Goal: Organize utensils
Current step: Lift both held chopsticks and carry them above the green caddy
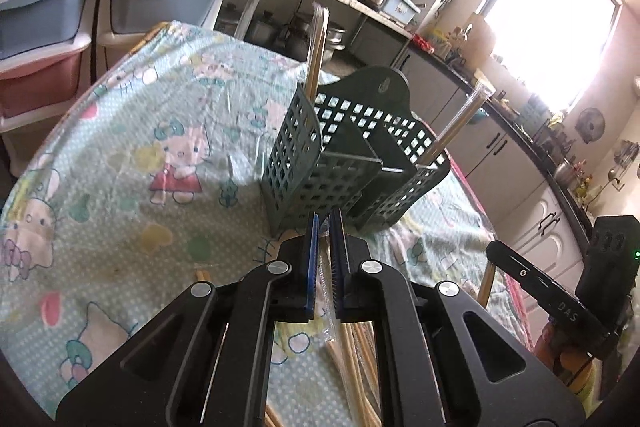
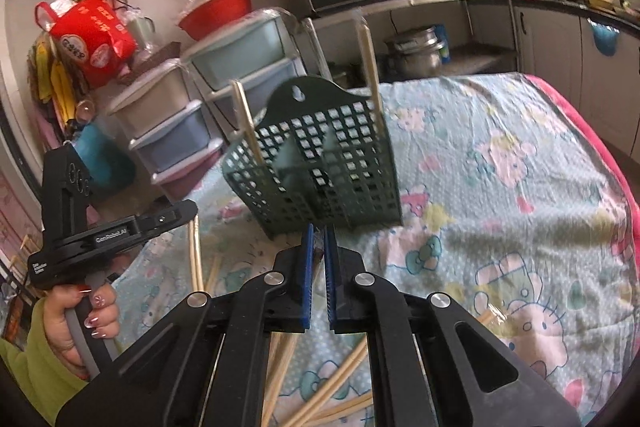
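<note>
Dark green plastic grid basket (image 1: 352,163) stands on cartoon-print cloth (image 1: 132,147), wrapped chopsticks (image 1: 316,51) inside. Loose wooden chopsticks (image 2: 320,387) lie near basket. Left hand-held gripper (image 1: 324,259), right hand-held gripper (image 2: 317,267) both closed, empty. Next: open wide, pinch one pair mid-length.

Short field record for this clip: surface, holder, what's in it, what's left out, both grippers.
surface: cartoon-print cloth
holder: green perforated caddy, upright, several compartments
in holder: two wrapped chopstick pairs, one at each end
left out: loose chopsticks lying on the cloth near the grippers
left gripper: shut, empty
right gripper: shut, empty
</note>
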`<state>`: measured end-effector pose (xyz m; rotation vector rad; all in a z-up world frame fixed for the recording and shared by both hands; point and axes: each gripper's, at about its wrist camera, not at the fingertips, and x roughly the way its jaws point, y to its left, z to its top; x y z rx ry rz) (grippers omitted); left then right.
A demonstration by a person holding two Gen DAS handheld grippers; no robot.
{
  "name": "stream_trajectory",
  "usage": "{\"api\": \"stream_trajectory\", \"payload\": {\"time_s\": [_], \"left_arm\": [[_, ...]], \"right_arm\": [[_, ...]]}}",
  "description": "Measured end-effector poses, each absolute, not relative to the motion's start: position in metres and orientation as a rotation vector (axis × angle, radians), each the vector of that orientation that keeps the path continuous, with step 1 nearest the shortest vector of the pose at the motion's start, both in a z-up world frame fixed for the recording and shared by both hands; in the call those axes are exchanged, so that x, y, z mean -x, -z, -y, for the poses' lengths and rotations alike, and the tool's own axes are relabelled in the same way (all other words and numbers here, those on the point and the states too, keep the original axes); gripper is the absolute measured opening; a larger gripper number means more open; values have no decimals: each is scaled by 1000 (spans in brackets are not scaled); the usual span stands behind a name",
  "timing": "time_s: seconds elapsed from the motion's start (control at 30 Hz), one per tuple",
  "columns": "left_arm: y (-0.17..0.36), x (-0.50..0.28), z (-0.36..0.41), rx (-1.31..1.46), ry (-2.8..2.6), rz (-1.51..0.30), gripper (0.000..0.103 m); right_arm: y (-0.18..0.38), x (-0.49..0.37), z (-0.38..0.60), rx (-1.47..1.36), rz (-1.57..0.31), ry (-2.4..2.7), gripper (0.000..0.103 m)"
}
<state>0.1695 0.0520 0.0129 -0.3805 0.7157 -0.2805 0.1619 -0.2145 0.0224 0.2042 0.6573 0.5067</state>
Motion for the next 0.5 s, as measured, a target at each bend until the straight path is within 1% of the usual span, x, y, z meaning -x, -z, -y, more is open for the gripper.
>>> {"api": "stream_trajectory", "payload": {"time_s": [0.5], "left_arm": [[-50, -168, -35, 352, 343, -628, 2]], "right_arm": [[-64, -146, 200, -140, -538, -534, 5]]}}
